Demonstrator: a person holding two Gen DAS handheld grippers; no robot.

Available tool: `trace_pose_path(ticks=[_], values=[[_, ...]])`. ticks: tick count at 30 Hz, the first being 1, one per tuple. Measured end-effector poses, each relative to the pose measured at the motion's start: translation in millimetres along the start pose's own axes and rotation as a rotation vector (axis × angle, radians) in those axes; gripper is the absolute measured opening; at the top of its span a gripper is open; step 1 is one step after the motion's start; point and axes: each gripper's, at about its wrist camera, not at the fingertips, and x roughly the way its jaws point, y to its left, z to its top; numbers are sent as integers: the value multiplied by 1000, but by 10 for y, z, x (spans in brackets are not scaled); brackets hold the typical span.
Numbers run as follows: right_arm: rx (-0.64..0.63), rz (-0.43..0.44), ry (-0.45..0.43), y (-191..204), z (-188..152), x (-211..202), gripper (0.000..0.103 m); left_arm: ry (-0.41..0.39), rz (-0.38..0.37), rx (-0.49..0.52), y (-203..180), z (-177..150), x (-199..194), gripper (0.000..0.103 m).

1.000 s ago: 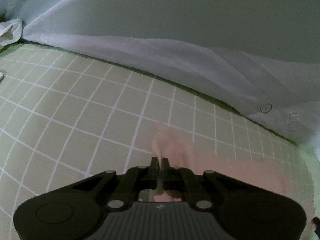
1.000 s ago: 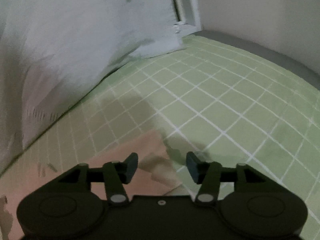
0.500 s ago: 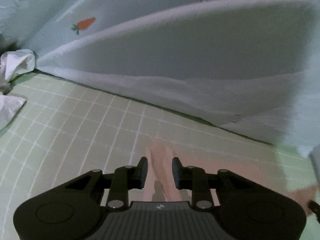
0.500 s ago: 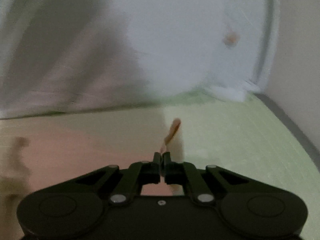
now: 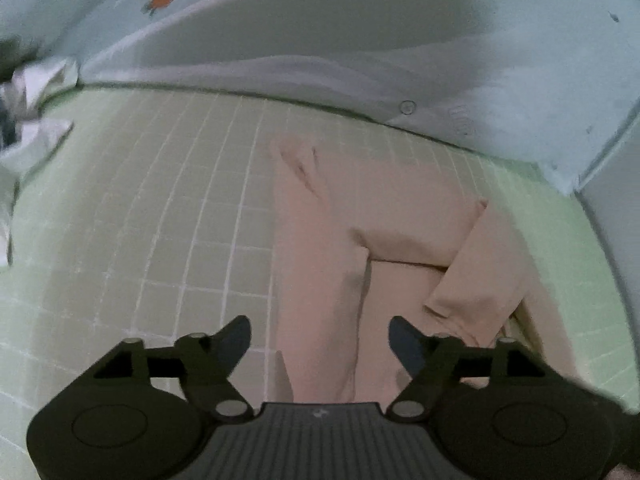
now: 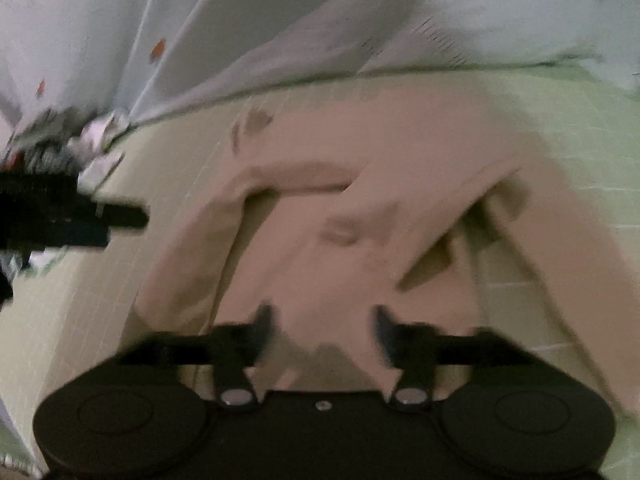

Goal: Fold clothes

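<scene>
A pale pink garment [image 5: 400, 216] lies flat on the green checked sheet [image 5: 160, 208], with a sleeve folded in over the body. It also shows in the right wrist view [image 6: 380, 184], blurred. My left gripper [image 5: 320, 340] is open and empty, raised above the garment's near edge. My right gripper [image 6: 322, 328] is open and empty, above the garment's near edge. The left gripper shows in the right wrist view [image 6: 116, 216] as a dark shape at the left.
A large pale blue duvet with small carrot prints [image 5: 360, 32] is piled along the far side of the bed. Crumpled white clothes [image 5: 36, 120] lie at the far left. A grey wall or bed frame [image 5: 616, 208] runs along the right.
Both grippers let go of the pink garment and opened. Both pulled back and up, so the whole garment with its folded sleeve now lies in view.
</scene>
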Motion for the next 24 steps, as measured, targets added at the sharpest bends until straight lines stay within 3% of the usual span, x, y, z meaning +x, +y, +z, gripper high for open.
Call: trace_pose_path(ticks=[2,3,12,19,24], values=[[41,-66,-45,-95,68,-36,100,-17,-9,14,-45,31,-15,82],[62,-99,-66,-142,102,-52,103,-17,-20,19,-65,42,-11,82],[184,-418,-100,-849,21,-105,103,34,-55,142,-321,-43,131,86],[329,-587,-171,-1336,-124,-130,103,76,-87,191,-494,-1,366,93],[331,-663,-225,-1412,-160,-45,103,96,-111,234,-685,97,584,93]])
